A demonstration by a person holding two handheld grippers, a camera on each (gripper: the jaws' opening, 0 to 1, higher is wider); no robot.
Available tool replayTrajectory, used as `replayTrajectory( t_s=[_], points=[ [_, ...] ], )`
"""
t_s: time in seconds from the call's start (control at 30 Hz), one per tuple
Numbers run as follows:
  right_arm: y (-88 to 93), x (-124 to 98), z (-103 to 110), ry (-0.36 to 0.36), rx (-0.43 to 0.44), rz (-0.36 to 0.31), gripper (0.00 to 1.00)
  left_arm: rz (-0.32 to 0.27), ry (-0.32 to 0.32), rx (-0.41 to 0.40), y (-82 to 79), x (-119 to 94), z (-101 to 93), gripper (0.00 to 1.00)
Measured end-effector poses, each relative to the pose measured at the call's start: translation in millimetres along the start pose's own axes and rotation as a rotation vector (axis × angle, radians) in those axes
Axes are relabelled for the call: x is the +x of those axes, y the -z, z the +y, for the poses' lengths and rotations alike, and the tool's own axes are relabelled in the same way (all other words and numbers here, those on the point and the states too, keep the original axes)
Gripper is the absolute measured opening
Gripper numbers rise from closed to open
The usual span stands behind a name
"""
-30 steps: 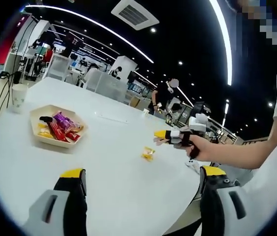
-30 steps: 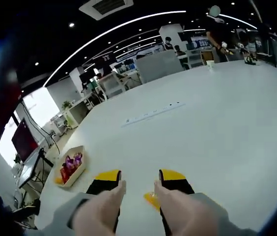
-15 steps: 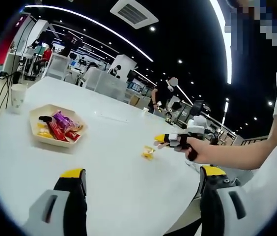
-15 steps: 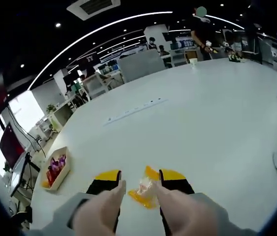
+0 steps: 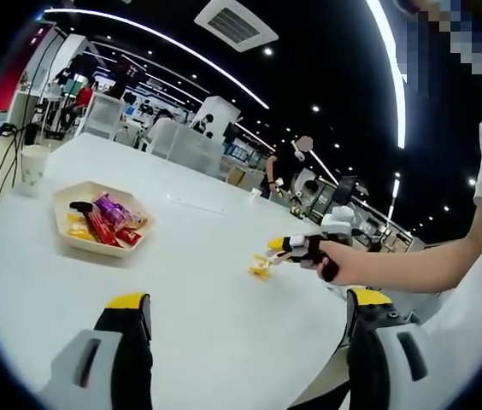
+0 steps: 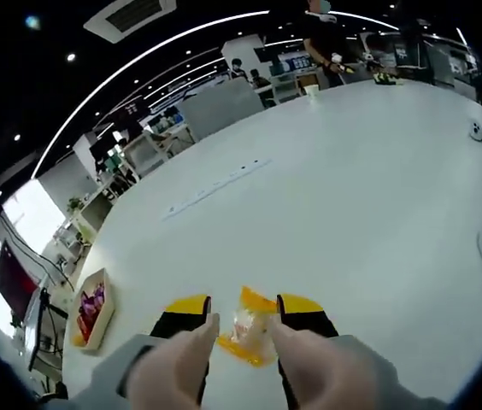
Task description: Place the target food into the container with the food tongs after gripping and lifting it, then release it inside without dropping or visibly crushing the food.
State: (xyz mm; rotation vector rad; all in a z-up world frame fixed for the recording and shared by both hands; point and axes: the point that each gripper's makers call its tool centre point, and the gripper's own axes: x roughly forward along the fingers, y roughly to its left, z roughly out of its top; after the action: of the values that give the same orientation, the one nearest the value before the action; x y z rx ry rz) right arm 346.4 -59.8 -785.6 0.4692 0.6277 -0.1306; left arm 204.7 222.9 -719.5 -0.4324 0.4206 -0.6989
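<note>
Yellow-wrapped snack is now sitting between my right gripper's fingers, where a second ago it lay just ahead of them; I am closing in, fingers still apart and gripping nothing. It is resting on the white counter, well apart from the tray. My left gripper is hanging open, holding nothing.

free room: bare white table seen between snack packet and tray | obstacles: paper cup beside tray, power strip well beyond
</note>
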Motion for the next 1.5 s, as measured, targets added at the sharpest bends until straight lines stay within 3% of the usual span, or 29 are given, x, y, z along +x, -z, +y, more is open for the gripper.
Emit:
replayTrajectory(
  t_s=[0.57,0.7,0.73,1.2,1.5],
  points=[
    [17.4,14,5,0.009,-0.039,0.070,0.30,-0.016,-0.034,-0.011,-0.6,-2,5.9,0.95],
    [33.8,15,5,-0.004,-0.125,0.164,0.30,-0.004,-0.038,-0.015,3.2,-2,6.9,0.95],
    [28.0,17,7,-0.003,-0.132,0.128,0.30,-0.006,-0.038,-0.015,3.2,-2,6.7,0.95],
    [24.9,23,16,-0.034,-0.241,0.121,0.30,-0.007,-0.034,-0.015,4.1,-2,7.0,0.94],
    [24.5,45,9,-0.022,-0.311,0.132,0.29,-0.005,-0.039,-0.017,5.5,-3,8.5,0.93]
  ],
)
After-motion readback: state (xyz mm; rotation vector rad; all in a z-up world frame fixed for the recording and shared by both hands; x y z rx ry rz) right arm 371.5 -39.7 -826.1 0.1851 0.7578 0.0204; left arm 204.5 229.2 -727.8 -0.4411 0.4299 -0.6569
